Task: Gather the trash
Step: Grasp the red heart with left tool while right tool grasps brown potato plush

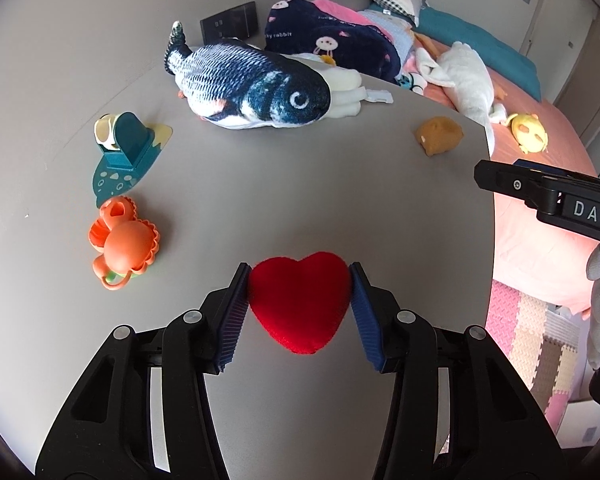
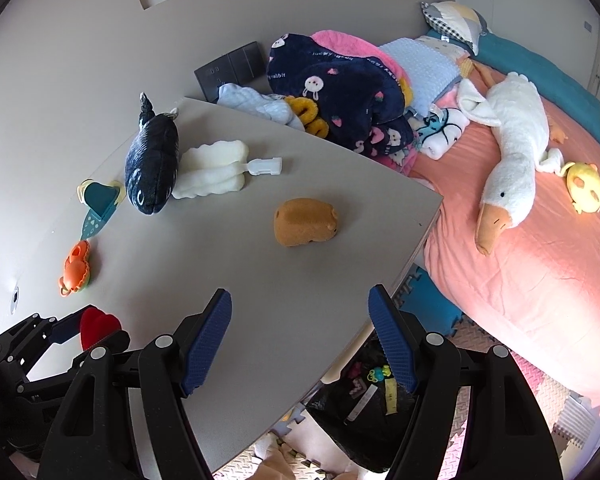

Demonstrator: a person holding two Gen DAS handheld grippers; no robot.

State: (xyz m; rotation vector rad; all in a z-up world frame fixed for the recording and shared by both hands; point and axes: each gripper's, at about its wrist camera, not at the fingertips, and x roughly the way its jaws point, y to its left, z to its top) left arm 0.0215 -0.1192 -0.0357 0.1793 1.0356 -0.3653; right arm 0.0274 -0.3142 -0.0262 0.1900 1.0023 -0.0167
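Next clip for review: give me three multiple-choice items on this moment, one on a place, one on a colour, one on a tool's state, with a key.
1. Where does the white goose plush lie?
A. on the table
B. on the pink bed
C. on the floor mats

2. What colour is the heart plush between the left tool's pads?
A. red
B. yellow
C. blue

3. How is the right tool?
A. shut on the brown plush
B. shut on nothing
C. open, holding nothing

Key: 1 B, it stretches across the pink bedding beside the table; 2 A, red against the blue pads; 3 C, its pads stand wide apart over the table edge, the brown plush lying apart.
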